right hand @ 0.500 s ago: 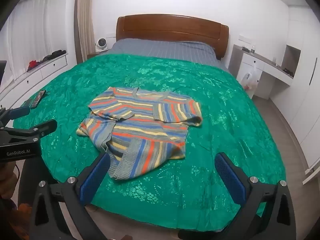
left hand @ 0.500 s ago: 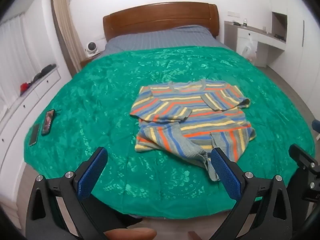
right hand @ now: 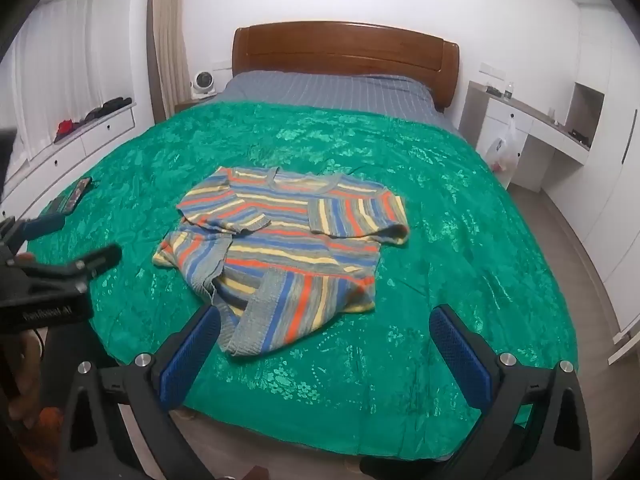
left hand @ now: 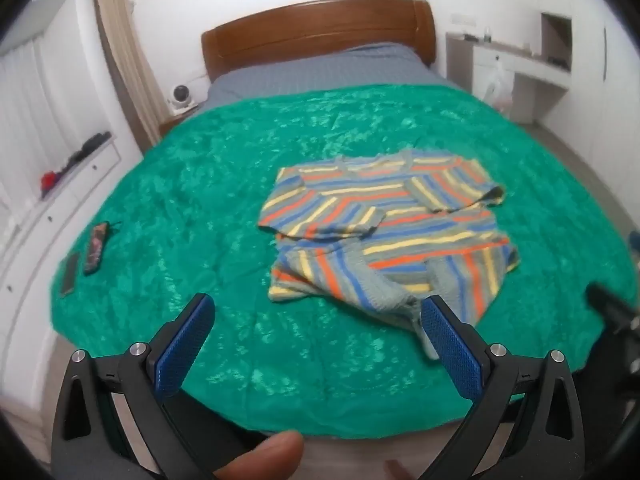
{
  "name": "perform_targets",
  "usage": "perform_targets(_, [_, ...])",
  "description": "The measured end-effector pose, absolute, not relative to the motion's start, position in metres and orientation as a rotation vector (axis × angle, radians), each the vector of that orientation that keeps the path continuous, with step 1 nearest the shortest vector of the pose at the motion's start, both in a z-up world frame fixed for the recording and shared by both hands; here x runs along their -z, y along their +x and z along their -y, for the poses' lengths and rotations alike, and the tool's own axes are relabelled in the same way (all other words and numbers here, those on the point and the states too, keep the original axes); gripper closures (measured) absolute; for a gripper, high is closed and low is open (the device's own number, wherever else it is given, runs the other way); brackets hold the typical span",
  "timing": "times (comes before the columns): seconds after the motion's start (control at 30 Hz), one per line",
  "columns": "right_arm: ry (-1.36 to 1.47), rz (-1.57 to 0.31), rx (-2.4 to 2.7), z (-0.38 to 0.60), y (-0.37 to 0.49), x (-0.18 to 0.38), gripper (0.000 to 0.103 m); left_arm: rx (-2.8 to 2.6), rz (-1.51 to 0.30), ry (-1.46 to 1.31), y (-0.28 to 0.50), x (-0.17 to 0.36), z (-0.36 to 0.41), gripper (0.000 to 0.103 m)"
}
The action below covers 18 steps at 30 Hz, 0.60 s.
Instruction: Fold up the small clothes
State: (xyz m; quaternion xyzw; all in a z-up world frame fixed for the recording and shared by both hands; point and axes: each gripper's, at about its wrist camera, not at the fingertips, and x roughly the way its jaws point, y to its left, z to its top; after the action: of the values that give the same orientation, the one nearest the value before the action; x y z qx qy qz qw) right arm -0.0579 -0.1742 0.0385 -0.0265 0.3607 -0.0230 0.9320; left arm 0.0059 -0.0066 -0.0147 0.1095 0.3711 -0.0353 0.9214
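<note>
A small striped knit sweater [left hand: 384, 232] lies on the green bedspread [left hand: 208, 184], sleeves folded inward and its lower part rumpled and bunched toward me. It also shows in the right wrist view [right hand: 288, 248]. My left gripper [left hand: 316, 344] is open and empty above the bed's near edge, its right finger close to the sweater's nearest hem. My right gripper [right hand: 324, 356] is open and empty, its left finger near the same hem. The left gripper's body [right hand: 52, 280] shows at the left of the right wrist view.
Two phones [left hand: 86, 256] lie on the bedspread's left side. White drawers [left hand: 36, 208] run along the left wall. A wooden headboard [left hand: 320, 32] stands at the far end. A desk with a plastic bag [right hand: 506, 148] is on the right.
Both grippers have moved slightly forward toward the bed, so the sweater sits a little closer to the fingers. The sweater itself has not moved.
</note>
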Motion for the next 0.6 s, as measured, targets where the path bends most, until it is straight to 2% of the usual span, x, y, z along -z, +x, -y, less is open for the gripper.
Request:
perform_targets(0.17, [0.012,-0.697,0.026,0.179,-0.058,-0.041,0.0,0.088,-0.792,0.225,0.005,0.021,0.006,0.0])
perform_targets(0.37, [0.01,-0.777,-0.005,0.178,-0.05,-0.03,0.0,0.09,-0.794,0.203,0.005,0.021,0.003,0.0])
perform_targets(0.6, [0.018,-0.763,0.024,0.18,-0.051,-0.034,0.0,0.093,-0.812,0.198,0.009,0.025,0.002,0.0])
